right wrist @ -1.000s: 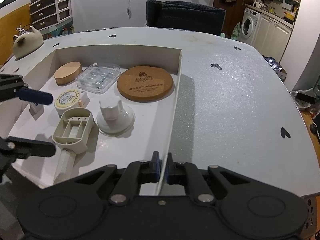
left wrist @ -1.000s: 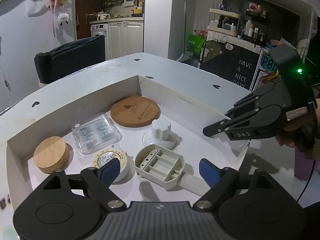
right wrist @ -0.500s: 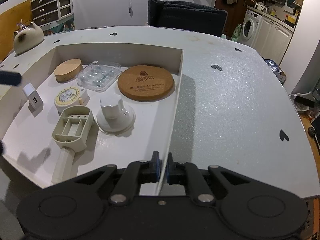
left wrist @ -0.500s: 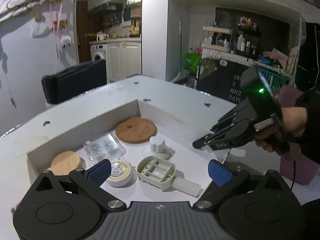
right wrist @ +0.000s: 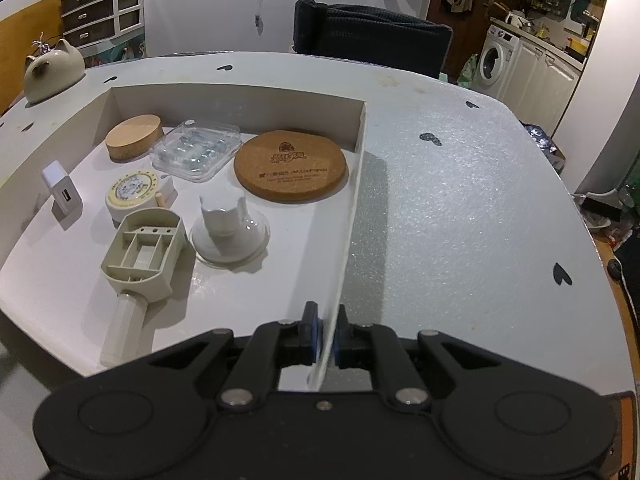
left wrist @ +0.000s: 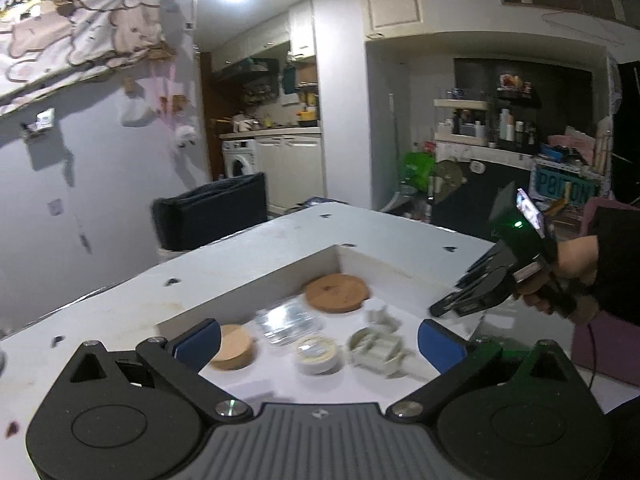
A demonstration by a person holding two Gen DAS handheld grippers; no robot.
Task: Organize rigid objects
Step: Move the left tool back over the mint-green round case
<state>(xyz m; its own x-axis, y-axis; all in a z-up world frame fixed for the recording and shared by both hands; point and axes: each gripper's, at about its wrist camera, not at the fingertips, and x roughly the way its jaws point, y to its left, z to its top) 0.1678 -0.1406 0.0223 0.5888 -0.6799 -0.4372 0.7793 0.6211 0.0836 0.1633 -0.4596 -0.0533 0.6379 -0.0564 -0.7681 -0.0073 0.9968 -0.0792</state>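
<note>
A white open box (right wrist: 352, 184) on the table holds a cork coaster (right wrist: 290, 166), a wooden lid (right wrist: 134, 136), a clear blister pack (right wrist: 197, 149), a round tape measure (right wrist: 133, 194), a white suction knob (right wrist: 229, 227), a beige handled holder (right wrist: 142, 252) and a white charger (right wrist: 62, 194). My right gripper (right wrist: 325, 338) is shut on the box's right wall near its front edge; it also shows in the left wrist view (left wrist: 460, 304). My left gripper (left wrist: 318, 344) is open and empty, raised above the box's near side.
A ceramic cat figure (right wrist: 52, 70) sits at the table's far left. A dark chair (right wrist: 372, 46) stands behind the table. Bare table surface (right wrist: 460, 208) lies right of the box.
My left gripper has risen and drawn back from the box, out of the right wrist view, uncovering the charger. My right gripper has stayed clamped on the wall.
</note>
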